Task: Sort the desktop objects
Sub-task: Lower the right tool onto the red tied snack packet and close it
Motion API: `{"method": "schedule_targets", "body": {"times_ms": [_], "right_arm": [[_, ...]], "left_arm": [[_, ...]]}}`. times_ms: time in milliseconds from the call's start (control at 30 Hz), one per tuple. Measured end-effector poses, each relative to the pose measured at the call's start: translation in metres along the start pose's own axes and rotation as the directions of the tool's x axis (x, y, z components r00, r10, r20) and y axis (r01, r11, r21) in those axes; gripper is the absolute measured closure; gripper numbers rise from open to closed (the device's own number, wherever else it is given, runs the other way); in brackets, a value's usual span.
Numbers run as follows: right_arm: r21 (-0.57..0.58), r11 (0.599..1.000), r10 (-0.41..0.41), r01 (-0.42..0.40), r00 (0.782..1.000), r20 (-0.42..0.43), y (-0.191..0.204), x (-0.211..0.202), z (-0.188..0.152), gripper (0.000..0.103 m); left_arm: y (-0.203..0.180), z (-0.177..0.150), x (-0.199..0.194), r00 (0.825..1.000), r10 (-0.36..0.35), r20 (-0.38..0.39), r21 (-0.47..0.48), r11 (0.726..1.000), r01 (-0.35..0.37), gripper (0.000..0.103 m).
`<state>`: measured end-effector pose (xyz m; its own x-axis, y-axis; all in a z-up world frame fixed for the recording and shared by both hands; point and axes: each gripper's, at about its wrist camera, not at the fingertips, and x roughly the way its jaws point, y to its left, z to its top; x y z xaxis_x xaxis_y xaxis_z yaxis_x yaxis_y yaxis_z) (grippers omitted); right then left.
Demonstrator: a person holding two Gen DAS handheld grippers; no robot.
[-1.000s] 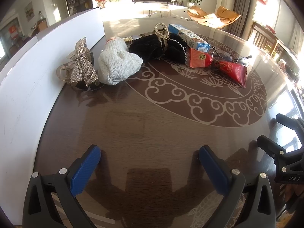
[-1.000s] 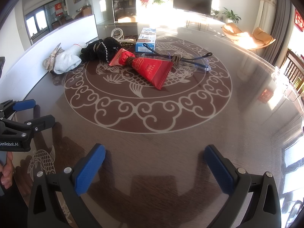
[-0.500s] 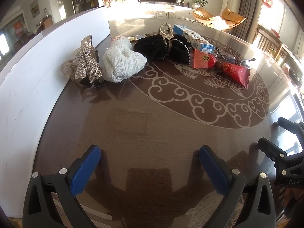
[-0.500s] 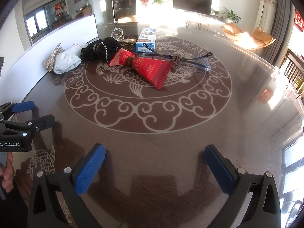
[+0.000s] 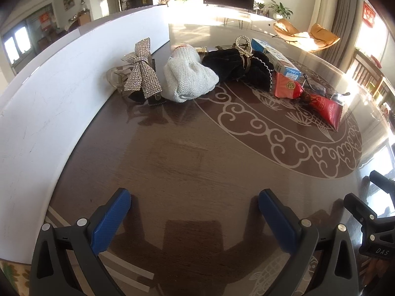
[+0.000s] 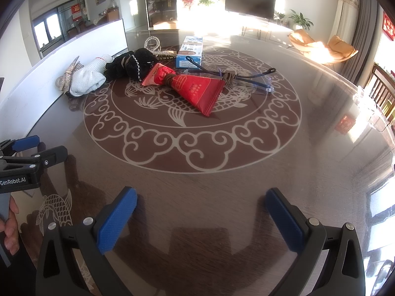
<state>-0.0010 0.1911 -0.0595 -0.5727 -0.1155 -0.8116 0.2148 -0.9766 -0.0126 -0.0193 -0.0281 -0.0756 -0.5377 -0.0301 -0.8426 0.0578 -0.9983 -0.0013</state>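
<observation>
- While the right wrist view matches the one a second ago almost exactly, our left gripper [image 5: 195, 204] has eased forward and swung a little, so the row of objects sits larger and more central in its frame than before.
- We read that as an approach just beginning; nothing has been sorted yet.
- The objects lie across the upper part of the left frame on the counter [image 5: 187, 162]: a rhinestone bow [image 5: 142, 70] beside the white board [image 5: 49, 103], then a white knit piece [image 5: 187, 81], a black fabric bundle [image 5: 237, 67], a blue-and-white box [image 5: 276, 55], and red packets [image 5: 321, 103] at upper right.
- None of these has shifted between frames.
- Left jaws stand wide apart, holding nothing.
- Our right gripper [image 6: 201, 212] hangs low over bare counter, jaws likewise spread wide and empty, well apart from the pile.
</observation>
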Motion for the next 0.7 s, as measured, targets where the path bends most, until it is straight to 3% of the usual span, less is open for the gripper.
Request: {"method": "schedule_targets", "body": {"times_ms": [333,500,700], "right_arm": [[-0.007,1.000,0.004,-0.004,1.000,-0.001,0.000,0.002,0.003,0.000],[-0.108,0.991,0.071,-0.074,0.997,-0.031,-0.003,0.019,0.027,0.000],[-0.257,0.966,0.045,-0.043,0.999,0.005,0.008,0.029,0.073,0.000]], "left_arm": [[0.003,0.000,-0.001,1.000,0.013,0.010,-0.019,1.000,-0.013,0.000],[0.004,-0.001,-0.001,1.000,0.017,0.014,-0.023,1.000,-0.016,0.000],[0.004,0.000,0.000,0.999,0.021,0.025,-0.030,0.999,-0.021,0.000]]}}
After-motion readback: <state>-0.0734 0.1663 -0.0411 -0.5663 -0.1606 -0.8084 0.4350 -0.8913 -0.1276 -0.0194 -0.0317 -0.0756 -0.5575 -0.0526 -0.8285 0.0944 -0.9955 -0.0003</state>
